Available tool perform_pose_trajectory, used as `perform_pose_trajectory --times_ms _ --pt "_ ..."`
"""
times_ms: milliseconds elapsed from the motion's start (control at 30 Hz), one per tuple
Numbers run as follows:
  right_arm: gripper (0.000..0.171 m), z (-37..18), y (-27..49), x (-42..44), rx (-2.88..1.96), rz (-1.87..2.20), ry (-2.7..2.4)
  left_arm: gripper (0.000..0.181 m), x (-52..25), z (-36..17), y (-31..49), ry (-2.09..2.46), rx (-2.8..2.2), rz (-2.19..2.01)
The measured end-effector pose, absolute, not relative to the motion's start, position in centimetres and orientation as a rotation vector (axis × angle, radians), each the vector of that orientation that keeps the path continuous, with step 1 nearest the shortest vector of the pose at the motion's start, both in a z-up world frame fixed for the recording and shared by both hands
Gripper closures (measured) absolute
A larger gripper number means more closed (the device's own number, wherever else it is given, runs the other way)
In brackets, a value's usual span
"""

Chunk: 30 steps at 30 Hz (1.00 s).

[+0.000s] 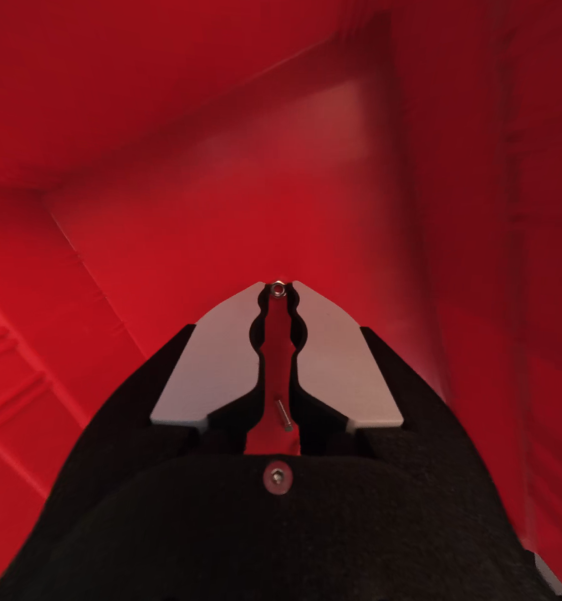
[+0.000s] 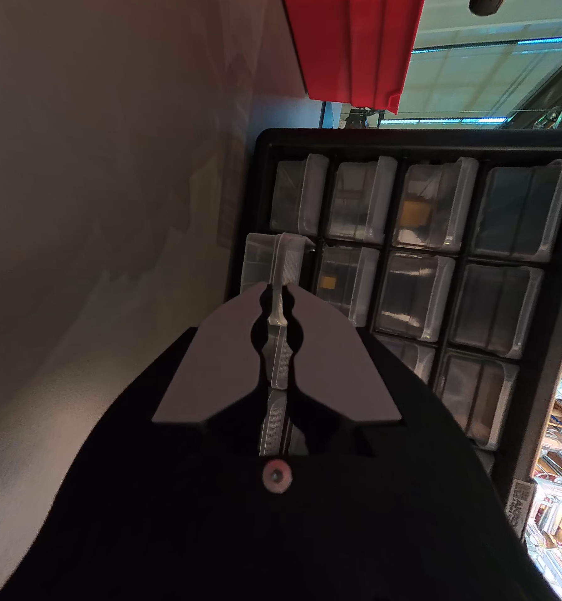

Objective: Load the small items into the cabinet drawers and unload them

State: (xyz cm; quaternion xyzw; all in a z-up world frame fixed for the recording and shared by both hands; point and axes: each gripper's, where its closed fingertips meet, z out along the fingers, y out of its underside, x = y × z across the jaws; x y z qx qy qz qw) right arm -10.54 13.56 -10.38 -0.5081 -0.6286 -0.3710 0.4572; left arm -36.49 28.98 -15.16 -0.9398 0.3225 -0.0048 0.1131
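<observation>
In the left wrist view my left gripper [image 1: 278, 285] is down inside a red bin [image 1: 208, 227]. Its fingertips are closed on a small silver hex nut [image 1: 278, 290], which faces me with its hole. A thin metal pin [image 1: 284, 414] lies on the bin floor under the fingers. In the right wrist view my right gripper [image 2: 277, 287] is shut on the ribbed handle [image 2: 278, 305] of a clear plastic drawer [image 2: 258, 260]. That drawer sticks out from the left column of a black drawer cabinet [image 2: 403, 138].
The cabinet holds several other clear drawers pushed in; two show a yellow item inside [image 2: 414, 211] [image 2: 327, 282]. The red bin [image 2: 354, 52] shows beyond the cabinet in the right wrist view. A pale tabletop [image 2: 94, 195] lies to the left of the cabinet. About 30 centimeters separates my left fingertips from my right.
</observation>
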Motion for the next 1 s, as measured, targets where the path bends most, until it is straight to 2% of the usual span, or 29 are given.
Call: perform_pose_trajectory --times_ms 167,267,367,467,600,800,967,1000 --pt "0.165 -10.4 13.5 -10.5 -1.254 -0.921 -1.555 0.171 -37.5 -14.3 28.1 0.943 -2.799 0.052" --pt "0.165 -10.4 13.3 -10.6 -1.257 -0.915 -1.568 0.171 -37.0 -10.4 26.8 0.918 -2.747 0.035" --pt "0.166 -10.4 12.9 -10.7 -1.246 -0.915 -1.582 0.171 -32.1 -4.8 23.5 1.010 -2.579 -0.212" --pt "0.170 -9.9 12.3 -11.0 -1.206 -0.909 -1.569 0.171 -24.4 -1.1 16.2 1.385 -2.347 -0.581" --pt "0.168 -9.1 12.6 -11.0 -1.176 -0.951 -1.520 0.171 -19.0 -1.6 11.5 1.723 -2.122 -0.496" --pt "0.143 -9.6 13.3 -11.4 -1.137 -0.953 -1.476 0.171 -16.8 -3.4 10.6 1.783 -2.140 -0.452" --pt "0.143 -10.7 14.7 -10.7 -1.204 -1.013 -1.473 0.171 -15.8 -3.9 11.9 1.717 -2.162 -0.472" --pt "0.147 -10.8 14.9 -10.6 -1.212 -1.030 -1.471 0.171 -15.7 -4.1 12.1 1.708 -2.167 -0.470"
